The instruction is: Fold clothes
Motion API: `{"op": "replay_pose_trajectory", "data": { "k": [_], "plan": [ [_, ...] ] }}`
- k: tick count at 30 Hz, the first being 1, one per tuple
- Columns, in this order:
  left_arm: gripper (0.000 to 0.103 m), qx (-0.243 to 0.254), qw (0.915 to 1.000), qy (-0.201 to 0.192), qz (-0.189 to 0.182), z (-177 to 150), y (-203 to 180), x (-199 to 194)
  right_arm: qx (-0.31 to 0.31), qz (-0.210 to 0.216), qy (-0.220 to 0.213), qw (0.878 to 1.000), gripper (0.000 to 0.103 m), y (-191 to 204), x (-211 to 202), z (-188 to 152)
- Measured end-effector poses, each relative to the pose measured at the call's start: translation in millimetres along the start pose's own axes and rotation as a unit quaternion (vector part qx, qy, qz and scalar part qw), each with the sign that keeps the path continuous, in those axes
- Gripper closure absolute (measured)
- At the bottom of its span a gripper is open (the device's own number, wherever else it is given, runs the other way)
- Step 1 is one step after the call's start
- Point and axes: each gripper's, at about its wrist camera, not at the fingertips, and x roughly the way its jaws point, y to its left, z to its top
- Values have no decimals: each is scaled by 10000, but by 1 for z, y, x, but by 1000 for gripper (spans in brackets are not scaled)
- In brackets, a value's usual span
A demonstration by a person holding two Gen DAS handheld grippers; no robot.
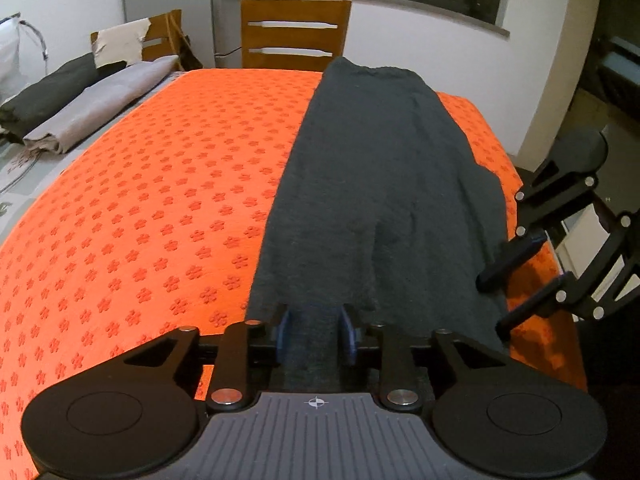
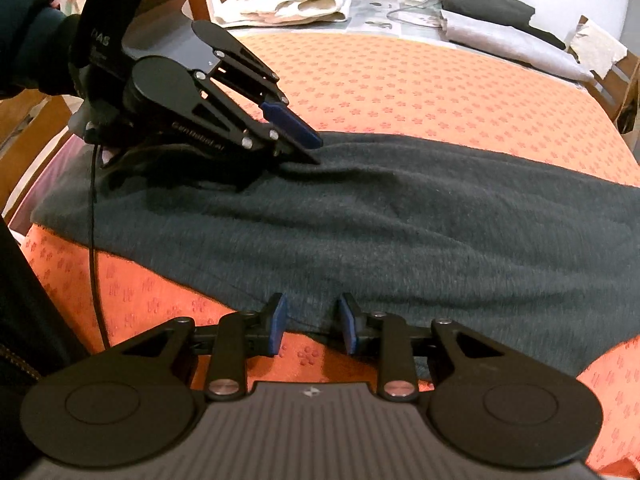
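left wrist view: looking along the left gripper's fingers, down the length of a table toward two wooden chairs.
orange cloth [image 1: 160, 200]: lying over most of the table, printed with small darker flowers; a bare grey strip of tabletop is showing along its far left edge.
dark garment [image 1: 380, 184]: stretching as a long dark grey-green band down the right part of the orange cloth, from the near edge to the far edge by the chair; in the right wrist view it [image 2: 360, 216] is running across the frame, with mild wrinkles near its middle.
folded clothes [image 1: 80, 100]: sitting as a black bundle and a pale grey bundle side by side at the far left of the table, well apart from the dark garment.
wooden chair [image 1: 294, 34]: standing upright behind the far end of the table.
left gripper [image 1: 316, 334]: tipping down onto the near end of the dark garment; jaws are standing partly spread, fabric showing in the gap, blue pads not squeezing it.
right gripper [image 2: 312, 326]: hovering at the garment's long near edge; jaws are standing partly spread, the hem lying in the gap, nothing pinched.
sleeve [image 2: 28, 32]: dark, reaching in at upper left of the right wrist view, carrying the left gripper.
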Motion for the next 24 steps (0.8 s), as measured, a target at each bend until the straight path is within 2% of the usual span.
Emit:
{"op": "replay_pose_trajectory", "data": {
  "k": [5,10,12,14,16,18,24],
  "plan": [
    [72,419,9987,-250,163,2,-10,-2,90,-21,-15,10000,69,0,0,0],
    [73,776,9966,-168,214,0,-19,6,129,-34,-12,9999,69,1,0,0],
    [74,760,9968,-165,199,-2,-19,7,133,-38,-9,9999,69,1,1,0],
    [79,694,9974,-159,132,-2,-18,8,141,-37,-11,9999,68,1,1,0],
    [94,644,9978,-154,38,-3,-18,7,139,-39,-7,9999,68,1,1,0],
    [99,610,9980,-167,44,-3,-20,8,137,-40,-6,9999,67,1,1,0],
    [101,365,9986,-316,224,-4,-15,2,148,-41,-16,9999,67,1,1,0]
  ]
}}
